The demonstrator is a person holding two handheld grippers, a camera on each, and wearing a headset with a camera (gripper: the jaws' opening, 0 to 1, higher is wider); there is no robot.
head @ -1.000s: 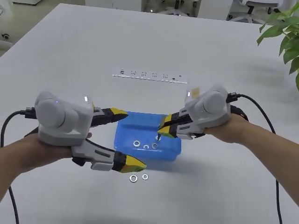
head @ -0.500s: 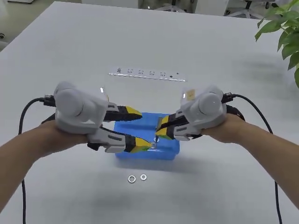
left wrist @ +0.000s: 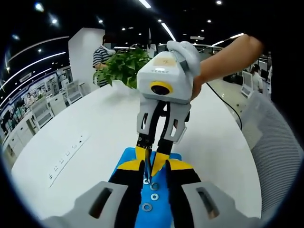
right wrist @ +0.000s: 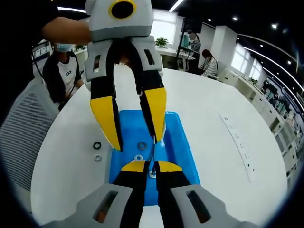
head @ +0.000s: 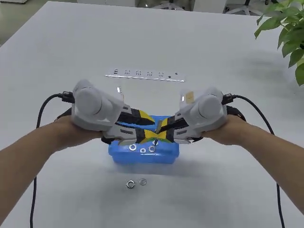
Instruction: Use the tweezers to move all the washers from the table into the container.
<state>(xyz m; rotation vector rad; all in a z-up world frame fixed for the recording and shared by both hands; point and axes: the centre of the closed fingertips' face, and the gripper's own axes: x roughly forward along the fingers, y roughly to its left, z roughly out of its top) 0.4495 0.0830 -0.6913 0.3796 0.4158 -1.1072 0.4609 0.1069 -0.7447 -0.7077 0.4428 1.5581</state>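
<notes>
Judged past the halfway mark, though not finished. Left of centre in the head view: left gripper (head: 144, 129) reaching in above the container, jaws spread wide and gripping nothing (plainest in the upper middle of the right gripper view, with its yellow fingers (right wrist: 107, 118) standing well apart). Lower centre, slightly left: two loose washers (head: 130, 184) lying just beside each other on the white table (head: 57, 52), near the container's front wall but outside it, so not yet moved. Centre: blue container (head: 164, 156), holding three washers inside (head: 143, 150) in a short row along its floor, counted as done. Just right of those: tweezers (right wrist: 153, 153), thin and dark, pinched between the narrowed jaws of the right gripper (head: 160, 132) and pointing down into the container, tip close above the floor. Carrying a washer at the tip or not: cannot tell, too small and partly hidden by the jaws. Right of centre: a hand (head: 228, 130) wrapped round the right gripper's body, cable (head: 266, 118) trailing off toward the lower right. Upper right corner: plant leaves (head: 285, 28), well apart from the work. Remaining, by this reckoning: lift out of the container, swing toward the lower centre, pick up each of the two loose washers in turn and drop both beside the three.
</notes>
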